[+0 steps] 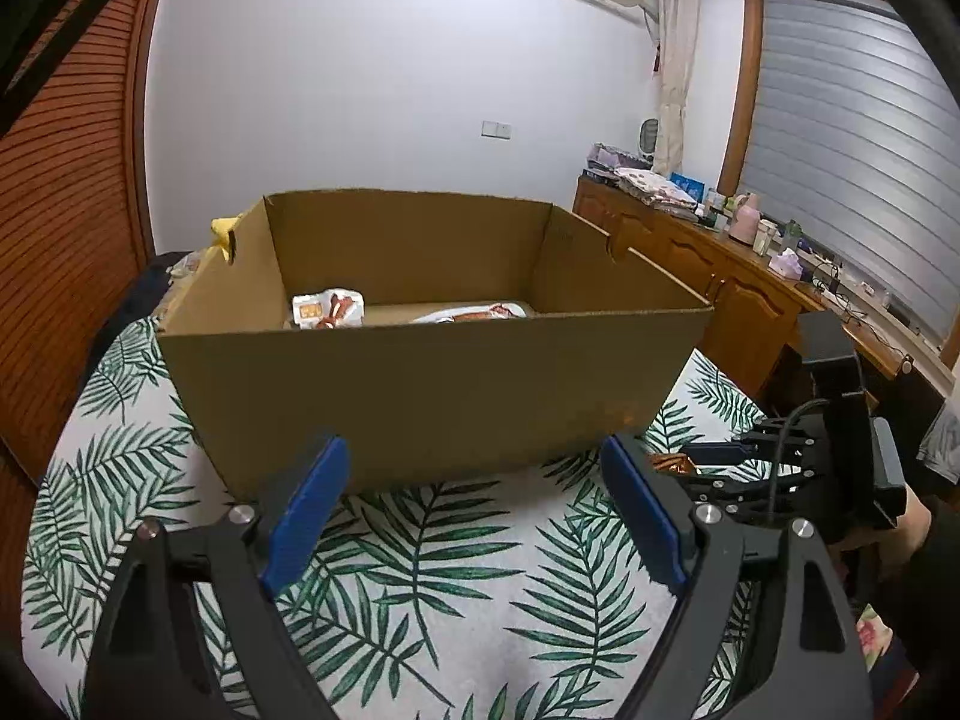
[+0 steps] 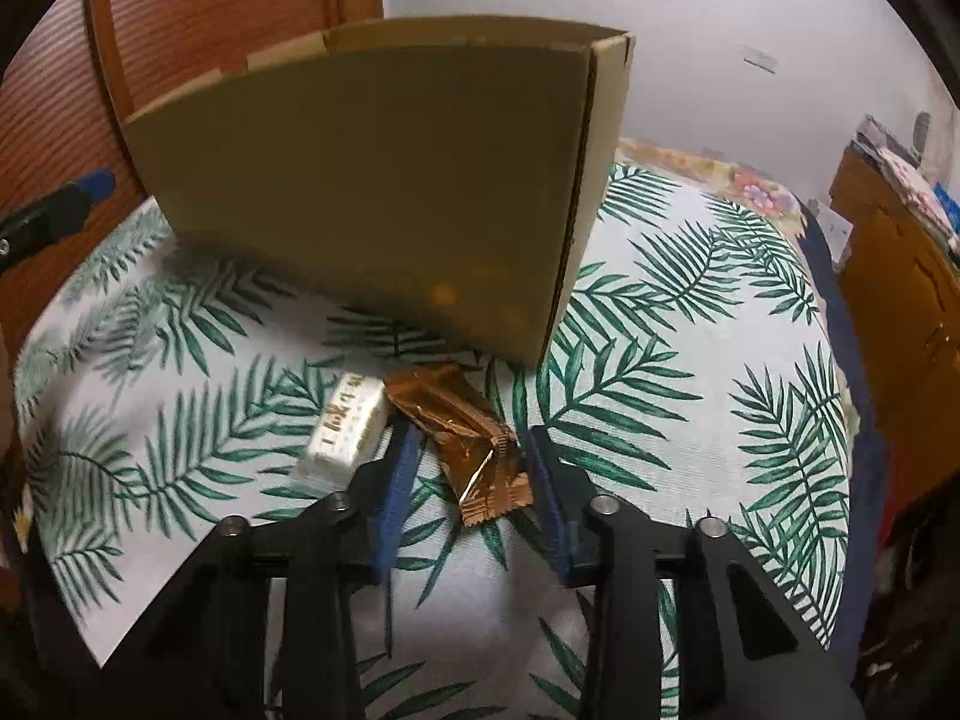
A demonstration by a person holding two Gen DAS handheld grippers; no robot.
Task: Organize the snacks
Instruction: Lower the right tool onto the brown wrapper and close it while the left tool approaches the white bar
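A cardboard box (image 1: 420,372) stands open-topped on a tablecloth (image 1: 456,576) printed with green palm leaves; inside it, against the far wall, lie two white and red snack packets (image 1: 328,310), one at the left and one nearer the middle. The left gripper (image 1: 474,516) hangs in front of the box's near wall with its blue-padded fingers (image 1: 306,510) spread wide and nothing between them; it touches neither box nor snack.

In the right wrist view the right gripper (image 2: 470,468) points down at the cloth just near of the box's right corner; a copper foil snack bar (image 2: 465,441) lies between its fingers (image 2: 399,480), its crimped end toward the camera. The right pad looks to touch the wrapper's edge; the left pad stands just beside it with a thin gap, so the bar is bracketed but not clearly clamped; it rests on the cloth. A white snack bar (image 2: 348,429) lies just left of the left finger, beside the copper one; a wooden sideboard (image 1: 708,276) runs along the far right wall.
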